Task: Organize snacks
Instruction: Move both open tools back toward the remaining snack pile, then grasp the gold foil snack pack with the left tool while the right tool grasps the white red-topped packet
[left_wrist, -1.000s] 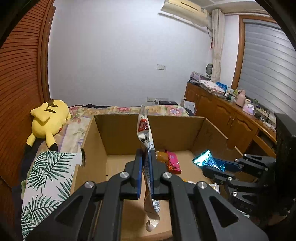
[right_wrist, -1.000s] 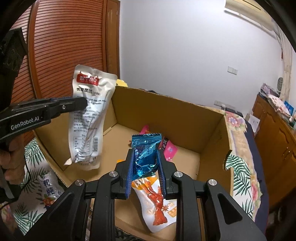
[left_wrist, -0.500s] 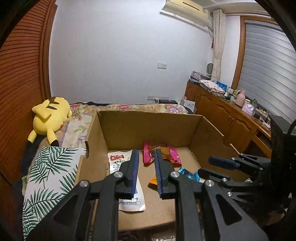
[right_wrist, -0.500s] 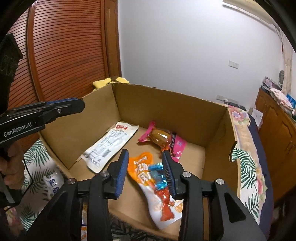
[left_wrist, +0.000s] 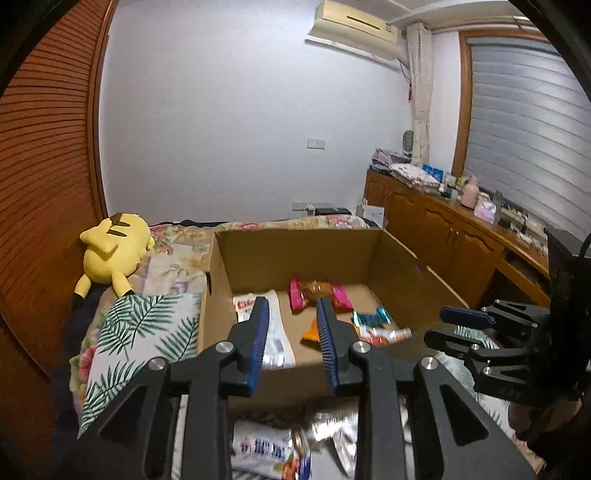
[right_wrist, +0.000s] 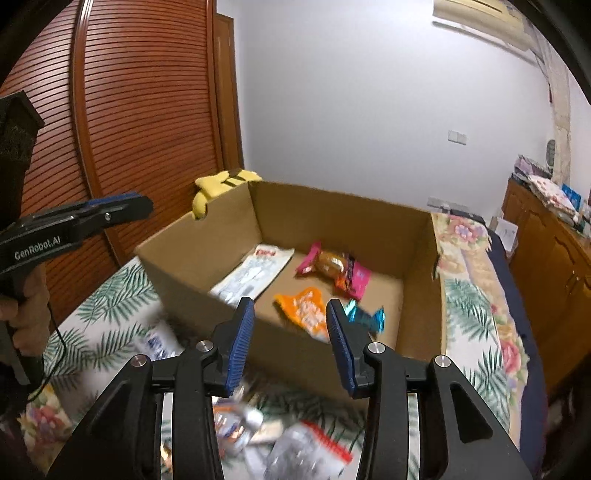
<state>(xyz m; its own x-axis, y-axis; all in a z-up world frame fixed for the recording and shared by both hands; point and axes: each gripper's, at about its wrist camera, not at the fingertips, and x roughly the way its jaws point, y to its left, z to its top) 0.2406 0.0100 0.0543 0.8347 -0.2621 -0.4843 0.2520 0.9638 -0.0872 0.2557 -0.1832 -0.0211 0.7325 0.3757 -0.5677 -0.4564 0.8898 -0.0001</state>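
An open cardboard box (left_wrist: 295, 251) (right_wrist: 332, 218) stands on the bed. Inside lie a white pouch (left_wrist: 275, 332) (right_wrist: 255, 273), a pink-wrapped snack (left_wrist: 317, 291) (right_wrist: 334, 267), an orange packet (right_wrist: 304, 308) (left_wrist: 310, 334) and a small blue foil packet (left_wrist: 371, 317) (right_wrist: 365, 317). My left gripper (left_wrist: 291, 317) is open and empty, above the box's near wall. My right gripper (right_wrist: 290, 317) is open and empty, near the box's front edge; it also shows in the left wrist view (left_wrist: 448, 325). Several loose snack packets (left_wrist: 266, 446) (right_wrist: 291, 446) lie blurred on the bed below the grippers.
A yellow Pikachu plush (left_wrist: 110, 251) lies at the bed's far left by the wooden slatted wall (right_wrist: 129, 110). A wooden cabinet (left_wrist: 443, 236) with clutter runs along the right. The leaf-print bedcover (left_wrist: 136, 332) surrounds the box.
Both grippers let go of their packets, opened wide and drew back from the box. The white pouch and the blue foil packet now lie on the box floor.
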